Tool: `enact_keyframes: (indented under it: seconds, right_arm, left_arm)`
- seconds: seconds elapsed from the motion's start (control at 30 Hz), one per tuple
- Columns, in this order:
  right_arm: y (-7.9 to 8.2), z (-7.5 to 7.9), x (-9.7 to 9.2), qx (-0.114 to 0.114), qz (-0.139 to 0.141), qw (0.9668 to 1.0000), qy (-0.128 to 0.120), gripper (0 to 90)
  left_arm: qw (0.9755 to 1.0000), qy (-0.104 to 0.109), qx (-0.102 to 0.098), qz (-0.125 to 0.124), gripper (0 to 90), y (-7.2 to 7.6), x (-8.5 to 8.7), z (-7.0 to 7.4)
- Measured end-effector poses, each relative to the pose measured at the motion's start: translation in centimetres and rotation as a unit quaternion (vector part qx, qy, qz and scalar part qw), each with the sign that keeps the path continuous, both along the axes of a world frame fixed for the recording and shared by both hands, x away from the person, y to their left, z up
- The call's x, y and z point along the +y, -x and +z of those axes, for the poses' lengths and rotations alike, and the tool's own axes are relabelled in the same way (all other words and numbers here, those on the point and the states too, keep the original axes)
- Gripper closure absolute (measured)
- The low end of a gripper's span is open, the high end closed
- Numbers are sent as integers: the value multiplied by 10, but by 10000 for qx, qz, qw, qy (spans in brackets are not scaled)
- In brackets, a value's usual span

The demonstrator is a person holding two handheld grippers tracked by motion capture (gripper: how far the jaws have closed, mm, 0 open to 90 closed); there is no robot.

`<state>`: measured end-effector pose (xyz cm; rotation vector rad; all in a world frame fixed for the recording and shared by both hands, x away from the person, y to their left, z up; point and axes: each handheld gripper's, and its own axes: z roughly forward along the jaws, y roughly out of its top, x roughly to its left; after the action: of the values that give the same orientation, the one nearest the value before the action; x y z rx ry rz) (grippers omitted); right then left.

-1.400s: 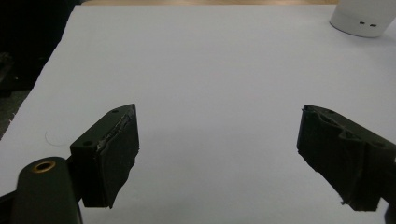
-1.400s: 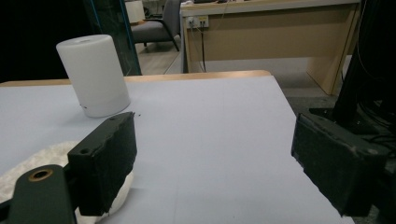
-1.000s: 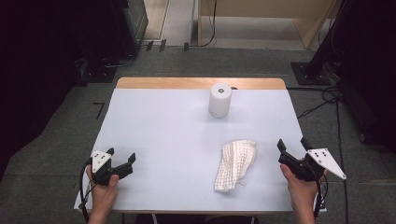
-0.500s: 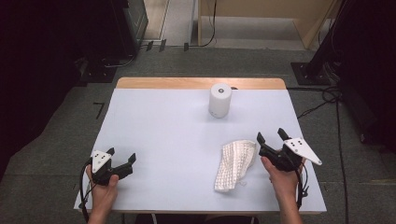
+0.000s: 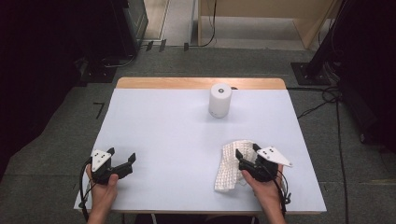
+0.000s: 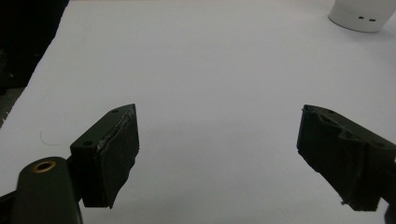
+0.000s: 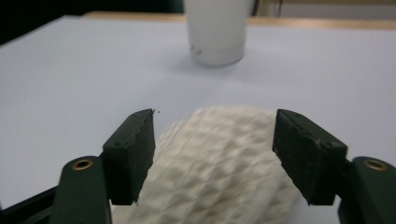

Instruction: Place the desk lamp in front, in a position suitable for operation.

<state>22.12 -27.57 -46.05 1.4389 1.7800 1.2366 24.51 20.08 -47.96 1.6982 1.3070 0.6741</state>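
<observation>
A person holds two tongs over a white table [image 5: 154, 130]. The right gripper [image 7: 214, 140] straddles a crumpled white waffle-weave cloth [image 7: 219, 168], its jaws partly open and just closing, not yet pressing, apparently lining up a pinch. The left gripper [image 6: 217, 144] rests idle well to the cloth's left, jaws apart and empty. A white cylinder [image 5: 219, 100] stands beyond the cloth.

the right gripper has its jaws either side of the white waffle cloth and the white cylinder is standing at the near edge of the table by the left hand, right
Not quite. The white cylinder stands at the far side of the table, near its wooden edge, not by the left hand; the high view shows this. The rest holds: the right gripper has its jaws either side of the white waffle cloth, and they have just been closing.
</observation>
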Motion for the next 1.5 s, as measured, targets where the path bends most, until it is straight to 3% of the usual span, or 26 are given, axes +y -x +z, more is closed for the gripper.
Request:
enact_keyframes:
  seconds: [0.07, 0.13, 0.17, 0.33, 0.43, 0.47, 0.5, 0.57, 0.63, 0.67, 0.7, 0.73, 0.77, 0.8, 0.87, 0.9, 0.93, 0.97, 1.0, 1.13, 1.17, 1.2, 1.23, 1.3, 1.33, 1.5]
  right_arm:
    - [-4, -8, 12, 365, 89, 9988, 310, 300]
    - [-6, -12, 15, 502, 123, 9981, 341, 286]
    - [-8, -18, 19, 750, 108, 9964, 368, 261]
    - [-10, -24, 25, 918, -18, 9936, 650, 311]
    - [-11, -30, 23, 1015, 76, 9922, 722, 622]
    - [-11, -30, 23, 1015, 76, 9922, 722, 622]
    - [-12, -31, 21, 1022, 247, 9924, 646, 766]
    - [-12, -30, 19, 971, 311, 9927, 644, 793]
    - [-10, -22, 14, 633, 377, 9951, 667, 813]
    - [-10, -22, 14, 633, 377, 9951, 667, 813]
    - [-9, -13, 9, 312, 263, 9970, 658, 814]
    - [-9, -13, 9, 312, 263, 9970, 658, 814]
    - [-9, -5, 4, 26, 205, 9980, 595, 813]
    - [-9, -5, 4, 26, 205, 9980, 595, 813]
    - [-13, -5, 1, 61, 271, 9975, 645, 791]
    - [-17, -11, 0, 224, 425, 9966, 668, 684]
    - [-17, -11, 0, 224, 425, 9966, 668, 684]
    - [-20, -18, 0, 344, 554, 9951, 738, 560]
    - [-20, -18, 0, 344, 554, 9951, 738, 560]
    - [-16, -4, -2, -9, 414, 9964, 735, 387]
    - [-14, 6, -4, -234, 291, 9965, 748, 333]
    - [-14, 6, -4, -234, 291, 9965, 748, 333]
    - [-12, 22, -8, -440, 102, 9967, 670, 279]
    - [-11, 35, -12, -603, -62, 9966, 552, 237]
    - [-11, 35, -12, -603, -62, 9966, 552, 237]
    - [-17, 67, -11, -799, -234, 9961, 285, 114]
  left_arm:
    - [10000, 66, 9, 6, 137, 0, 2, 0]
    - [10000, 72, 9, 8, 137, 0, 2, 0]
    - [10000, 67, 11, 0, 137, 0, 1, 0]
    - [10000, 73, 13, 4, 137, -1, 1, 0]
    - [10000, 41, 25, -9, 138, 0, 1, 0]
    - [10000, 41, 25, -9, 138, 0, 1, 0]
    - [10000, 39, 25, -10, 138, 0, 1, 0]
    - [10000, 43, 27, -10, 137, 0, 1, 0]
    - [10000, 28, 38, -5, 137, 0, 1, 0]
    - [10000, 28, 38, -5, 138, 0, 1, 0]
    - [10000, 31, 29, -9, 137, 0, 0, 0]
    - [10000, 31, 29, -9, 137, 0, 0, 0]
    - [10000, 30, 27, -10, 138, 0, 0, -1]
    - [10000, 30, 27, -10, 138, 0, 0, -1]
    - [10000, 27, 25, -14, 138, 0, 0, -1]
    - [10000, 20, 26, -1, 138, 0, 0, -1]
    - [10000, 20, 26, -1, 138, 0, 0, -1]
    - [10000, 31, 12, 8, 138, 0, 0, 0]
    - [10000, 31, 12, 8, 138, 0, 0, 0]
    - [9999, 104, -16, -5, 138, 1, 1, 0]
    - [9999, 112, -20, 1, 137, 1, 2, 0]
    - [9999, 114, -30, -5, 137, 1, 2, 0]
    - [9999, 117, -55, 12, 137, 1, 2, 0]
    - [9999, 113, -61, 12, 137, 2, 2, 1]
    - [9999, 113, -61, 12, 137, 2, 2, 1]
    - [10000, 73, -57, 5, 137, 2, 1, 1]
